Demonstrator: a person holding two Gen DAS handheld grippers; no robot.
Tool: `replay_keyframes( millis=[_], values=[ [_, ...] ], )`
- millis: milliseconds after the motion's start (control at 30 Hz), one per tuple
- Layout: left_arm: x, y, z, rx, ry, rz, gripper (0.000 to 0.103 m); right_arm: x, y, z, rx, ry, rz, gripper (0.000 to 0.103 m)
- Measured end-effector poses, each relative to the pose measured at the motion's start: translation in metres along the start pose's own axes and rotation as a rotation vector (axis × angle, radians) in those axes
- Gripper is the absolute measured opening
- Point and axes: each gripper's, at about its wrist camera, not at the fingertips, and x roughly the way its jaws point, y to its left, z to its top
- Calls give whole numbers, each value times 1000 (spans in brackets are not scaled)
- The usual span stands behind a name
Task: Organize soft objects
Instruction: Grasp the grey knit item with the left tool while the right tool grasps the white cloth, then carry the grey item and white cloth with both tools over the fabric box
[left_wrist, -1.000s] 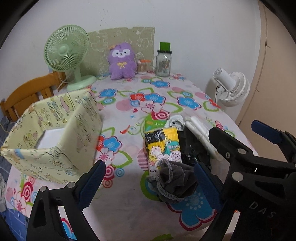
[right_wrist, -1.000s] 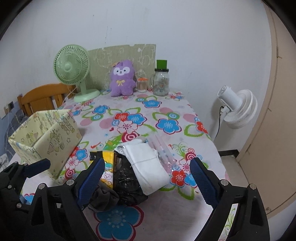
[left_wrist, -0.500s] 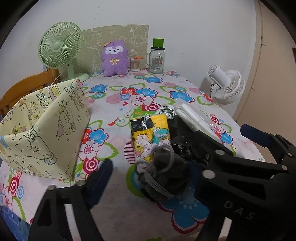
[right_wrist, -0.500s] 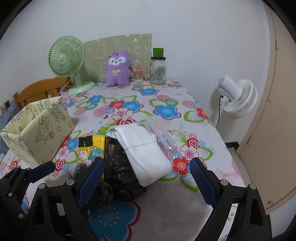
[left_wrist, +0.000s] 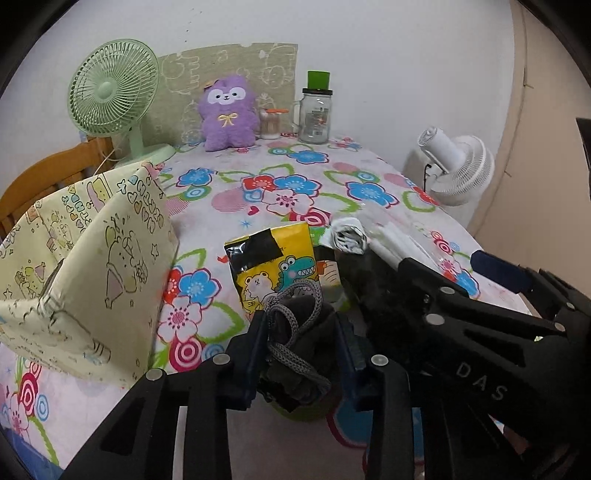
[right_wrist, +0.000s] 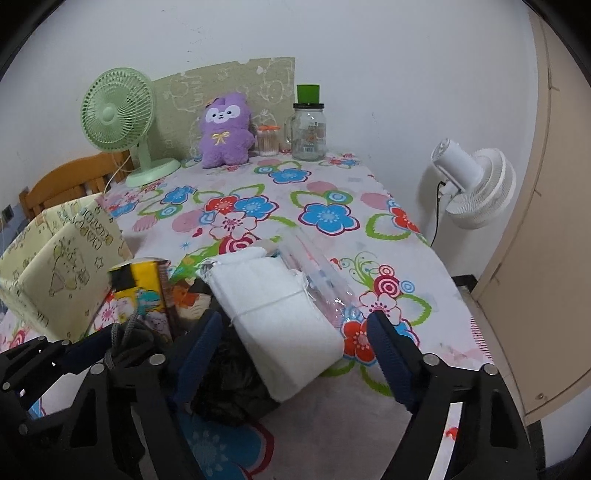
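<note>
Now, left gripper (left_wrist: 301, 341): my jaws clenched on grey pouch (left_wrist: 295, 332), low over desk (left_wrist: 236, 184)
Handling: light, limp; grip bunched body, not cord
Right gripper (right_wrist: 295, 354): jaws released, astride white bundle (right_wrist: 280, 310)

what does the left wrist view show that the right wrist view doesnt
Only the left wrist view shows the left gripper shut on the dark grey corded cloth bundle, and a crumpled silver foil wad. Only the right wrist view shows the whole folded white towel, tied with string, between the open right gripper fingers. Both show the yellow cartoon tissue pack, the pale yellow printed fabric box and the purple plush toy.
</note>
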Motion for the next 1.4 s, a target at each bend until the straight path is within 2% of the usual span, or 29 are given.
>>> replay_keyframes(
  millis=[167,300,333,433,667,1400],
  values=[
    [6,0,2,1,1,1,35,11,-1,4,20,20,28,71],
    [6,0,2,5,3,3,35,18,-2,1,49,59,66,48],
    [6,0,2,5,3,2,35,19,-2,1,60,63,79,45],
    [3,4,3,-22,5,-9,34,16,3,0,40,59,87,12],
    [-5,4,2,-17,-3,-4,34,11,7,-2,27,64,90,7],
    [-43,2,15,-1,-59,13,27,-45,16,14,5,-38,78,6]
  ],
)
